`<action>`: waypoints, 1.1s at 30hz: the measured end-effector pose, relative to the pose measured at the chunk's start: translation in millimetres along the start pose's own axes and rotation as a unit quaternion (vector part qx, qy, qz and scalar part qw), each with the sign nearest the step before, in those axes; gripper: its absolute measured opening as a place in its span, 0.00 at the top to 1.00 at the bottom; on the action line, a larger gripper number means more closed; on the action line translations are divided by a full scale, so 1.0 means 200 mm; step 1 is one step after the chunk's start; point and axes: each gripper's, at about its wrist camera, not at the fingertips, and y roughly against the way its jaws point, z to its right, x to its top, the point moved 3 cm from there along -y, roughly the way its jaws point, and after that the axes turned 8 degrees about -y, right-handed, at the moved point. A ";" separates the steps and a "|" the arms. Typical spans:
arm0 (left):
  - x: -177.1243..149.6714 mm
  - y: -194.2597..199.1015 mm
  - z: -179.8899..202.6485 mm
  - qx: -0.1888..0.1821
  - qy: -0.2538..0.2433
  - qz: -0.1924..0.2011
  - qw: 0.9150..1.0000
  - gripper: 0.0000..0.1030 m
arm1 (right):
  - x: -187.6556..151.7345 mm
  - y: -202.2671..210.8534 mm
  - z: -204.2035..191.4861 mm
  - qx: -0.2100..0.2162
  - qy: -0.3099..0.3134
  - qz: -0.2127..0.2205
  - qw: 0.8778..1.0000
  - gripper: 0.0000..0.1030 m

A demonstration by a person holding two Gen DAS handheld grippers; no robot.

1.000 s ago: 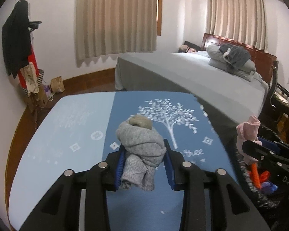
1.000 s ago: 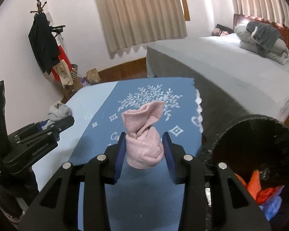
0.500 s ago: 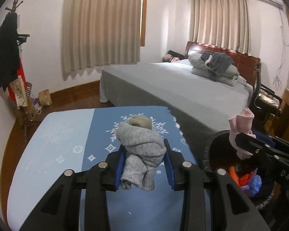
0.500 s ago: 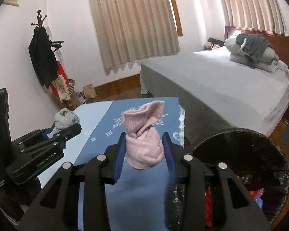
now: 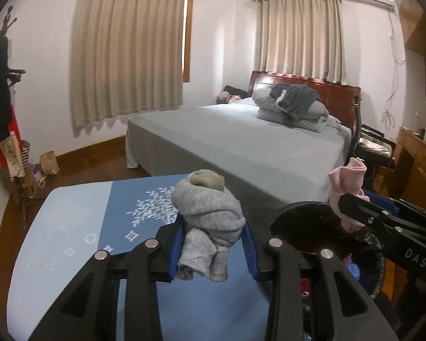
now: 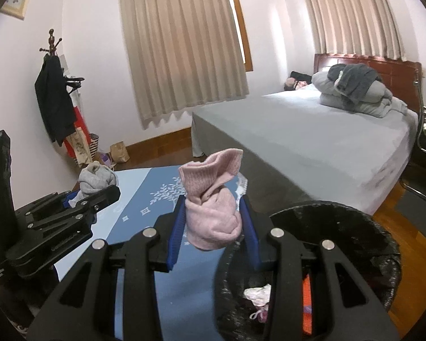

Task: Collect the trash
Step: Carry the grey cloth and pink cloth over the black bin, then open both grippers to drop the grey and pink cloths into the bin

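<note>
My left gripper [image 5: 213,247] is shut on a balled grey sock [image 5: 208,216], held above the blue patterned cloth [image 5: 122,213]. My right gripper [image 6: 213,227] is shut on a rolled pink sock [image 6: 213,216], at the near rim of a black-lined trash bin [image 6: 355,218]. Orange, white and pink trash lies inside that bin. In the left wrist view the right gripper [image 5: 355,207] with the pink sock [image 5: 348,179] hangs over the bin's [image 5: 304,213] far edge. In the right wrist view the left gripper [image 6: 79,199] with the grey sock [image 6: 96,179] shows at the left.
A large bed with a grey cover [image 5: 255,145] stands behind the bin, with folded bedding [image 5: 292,108] by the headboard. A coat rack with dark clothes [image 6: 54,96] and bags stands at the left wall. A chair [image 5: 372,145] and wooden furniture stand to the right.
Both grippers have risen and swung right with their socks; the cloth has dropped lower in view and the bin has come closer, now under the right gripper.
</note>
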 end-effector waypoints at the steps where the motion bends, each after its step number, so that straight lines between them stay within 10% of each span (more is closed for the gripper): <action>1: 0.01 0.00 0.02 -0.003 -0.002 0.002 1.000 0.65 | 0.00 0.01 0.01 -0.002 -0.001 0.002 1.000 0.64; 33: 0.15 -0.11 0.63 -0.108 -0.073 0.022 0.991 0.65 | -0.06 0.28 0.51 -0.105 -0.050 0.032 0.993 0.64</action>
